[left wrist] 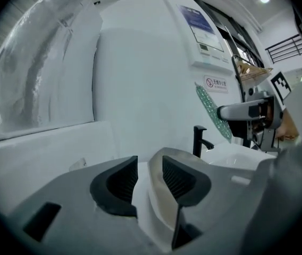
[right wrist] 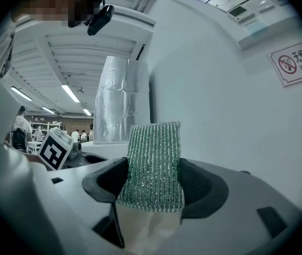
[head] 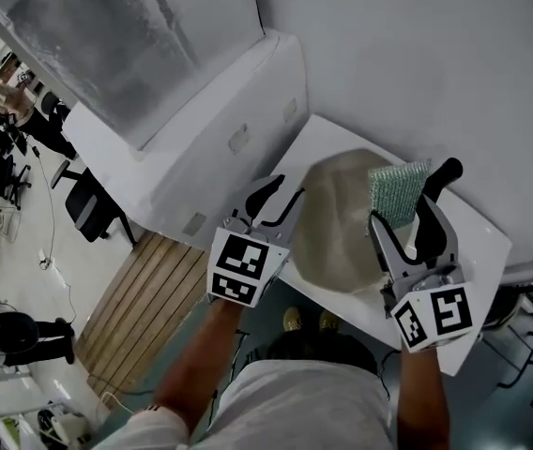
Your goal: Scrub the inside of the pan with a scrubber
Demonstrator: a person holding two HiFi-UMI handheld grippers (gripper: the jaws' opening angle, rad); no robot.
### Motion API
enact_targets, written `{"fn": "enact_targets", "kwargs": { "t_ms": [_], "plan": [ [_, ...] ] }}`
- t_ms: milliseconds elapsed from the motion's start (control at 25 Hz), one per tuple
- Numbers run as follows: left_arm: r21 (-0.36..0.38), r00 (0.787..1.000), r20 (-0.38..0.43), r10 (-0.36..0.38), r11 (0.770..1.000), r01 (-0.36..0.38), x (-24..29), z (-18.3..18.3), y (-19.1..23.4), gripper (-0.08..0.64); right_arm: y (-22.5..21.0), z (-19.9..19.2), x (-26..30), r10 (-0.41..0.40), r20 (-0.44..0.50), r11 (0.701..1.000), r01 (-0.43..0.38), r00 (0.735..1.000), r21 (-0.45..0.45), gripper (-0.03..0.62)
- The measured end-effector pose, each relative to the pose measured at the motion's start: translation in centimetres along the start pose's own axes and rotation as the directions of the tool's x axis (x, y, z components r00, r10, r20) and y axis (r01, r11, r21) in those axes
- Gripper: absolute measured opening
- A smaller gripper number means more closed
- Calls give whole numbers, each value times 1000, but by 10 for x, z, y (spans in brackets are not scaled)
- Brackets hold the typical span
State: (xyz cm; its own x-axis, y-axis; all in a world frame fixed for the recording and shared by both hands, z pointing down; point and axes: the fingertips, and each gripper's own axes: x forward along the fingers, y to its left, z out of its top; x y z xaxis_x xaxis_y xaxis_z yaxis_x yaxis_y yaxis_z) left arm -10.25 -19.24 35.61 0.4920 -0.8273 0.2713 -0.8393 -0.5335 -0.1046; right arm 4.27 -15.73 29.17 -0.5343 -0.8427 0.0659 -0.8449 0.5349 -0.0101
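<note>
One beige round pan (head: 337,228) nearly fills the small white bench (head: 478,242), with the wall close behind and little spare room. Two tools: the left hand-held gripper (head: 281,197) is released, jaws straddling the rim; the right hand-held gripper (head: 404,218) is grasping one green mesh scrubber (head: 398,190) over the pan's right edge.

The white counter (head: 478,242) is viewed steeply from above by the head camera. Each gripper camera is set close behind its jaws; the green mesh scrubber (head: 400,190) (left wrist: 212,113) (right wrist: 153,166) is shared by all views.
</note>
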Motion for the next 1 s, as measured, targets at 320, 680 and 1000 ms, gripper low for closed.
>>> {"fn": "enact_targets", "kwargs": {
  "t_ms": [320, 680, 1000],
  "plan": [
    [21, 986, -167, -23, 999, 27, 27, -35, -2, 141, -8, -32, 19, 1, -83, 1000, -1, 997, 3, 304],
    [14, 970, -242, -26, 999, 30, 41, -59, 2, 113, -14, -59, 37, 4, -148, 1000, -1, 989, 21, 304],
    [-19, 966, -257, -12, 1000, 8, 47, -73, 6, 54, -13, -71, 49, 8, -180, 1000, -4, 984, 19, 304]
  ]
}}
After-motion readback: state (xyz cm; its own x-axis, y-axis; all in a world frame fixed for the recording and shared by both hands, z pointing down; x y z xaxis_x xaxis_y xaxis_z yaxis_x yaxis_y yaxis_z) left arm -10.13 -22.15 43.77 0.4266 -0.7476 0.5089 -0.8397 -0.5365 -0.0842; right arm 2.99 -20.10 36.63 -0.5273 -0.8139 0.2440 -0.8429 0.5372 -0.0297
